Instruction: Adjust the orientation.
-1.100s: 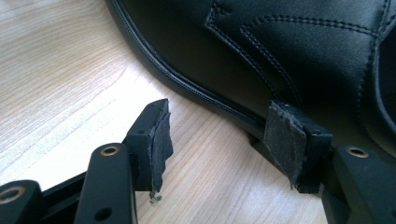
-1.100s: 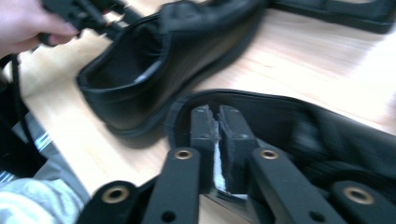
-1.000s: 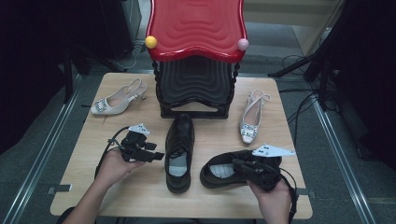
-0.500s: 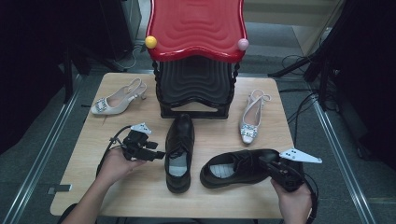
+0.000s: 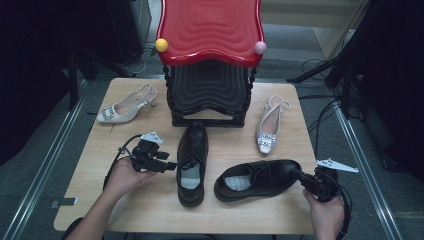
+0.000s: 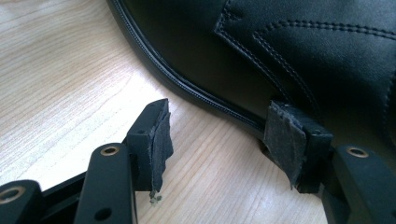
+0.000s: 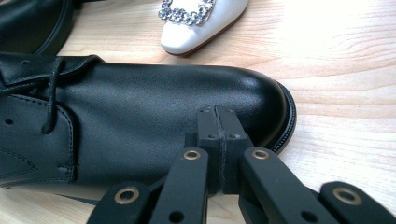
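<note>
Black shoe (image 5: 191,162) beside left gripper (image 5: 161,165), jaws spread | right gripper (image 7: 217,122) jaws pressed together at second black shoe's (image 7: 140,116) toe

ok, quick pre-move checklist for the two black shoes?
1. Right tongs shut, nothing between them: ok.
2. Right tongs at the toe of the sideways black shoe; contact: cannot tell.
3. Left tongs open beside the upright black shoe, not gripping: ok.
4. Shoes lined up as a pair: not ok, they point different ways.
5. White heel apart from the sideways shoe: ok.
6. Rack shelf free of shoes: ok.
</note>
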